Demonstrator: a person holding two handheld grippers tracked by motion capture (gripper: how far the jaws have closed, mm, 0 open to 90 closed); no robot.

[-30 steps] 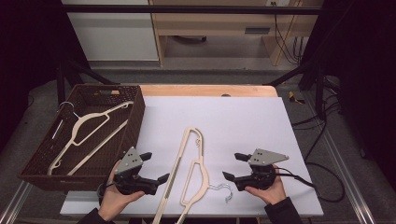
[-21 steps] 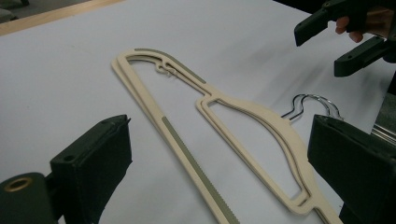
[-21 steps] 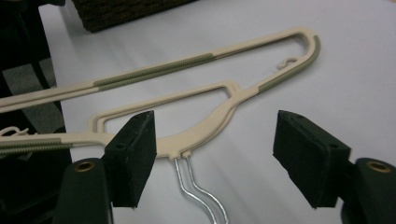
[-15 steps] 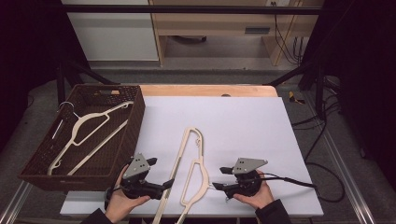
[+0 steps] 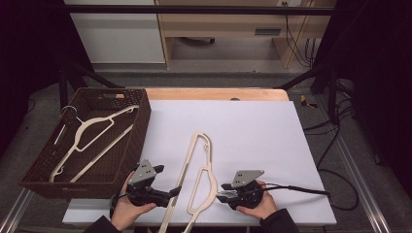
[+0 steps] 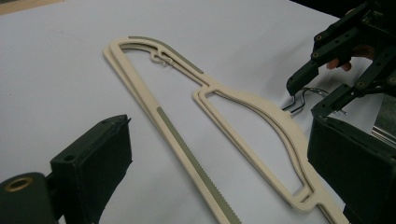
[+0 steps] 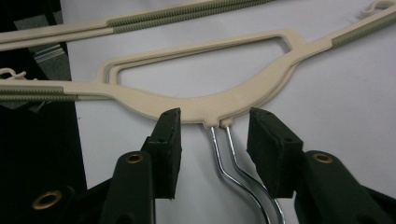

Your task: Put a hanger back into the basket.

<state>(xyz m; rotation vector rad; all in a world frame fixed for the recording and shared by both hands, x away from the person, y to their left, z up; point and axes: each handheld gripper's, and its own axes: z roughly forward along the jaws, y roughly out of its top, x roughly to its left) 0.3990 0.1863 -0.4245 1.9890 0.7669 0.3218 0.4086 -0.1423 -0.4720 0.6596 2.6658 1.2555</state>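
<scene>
Two cream hangers (image 5: pixel 199 174) lie stacked on the white mat (image 5: pixel 252 131), near its front edge. Their two metal hooks (image 7: pixel 224 158) rise between the jaws of my right gripper (image 7: pixel 214 140). Those jaws have just been closing but stand open, with a gap on each side of the hooks. In the high view my right gripper (image 5: pixel 223 191) points left at the hangers' neck. My left gripper (image 5: pixel 174 191) is wide open on the other side. In the left gripper view the hangers (image 6: pixel 261 112) pass between the spread jaws of my left gripper (image 6: pixel 222 140), untouched, and my right gripper (image 6: pixel 317 88) sits by the hooks (image 6: pixel 303 98).
A dark wicker basket (image 5: pixel 141 126) stands at the table's left with one more cream hanger (image 5: pixel 92 136) lying in it. The wooden table edge (image 5: pixel 214 92) lies beyond the mat. A cable (image 5: pixel 301 190) trails right from my right gripper.
My right gripper has moved left and down to the hangers' hooks, and its jaws have narrowed around them. The left gripper has hardly shifted.
</scene>
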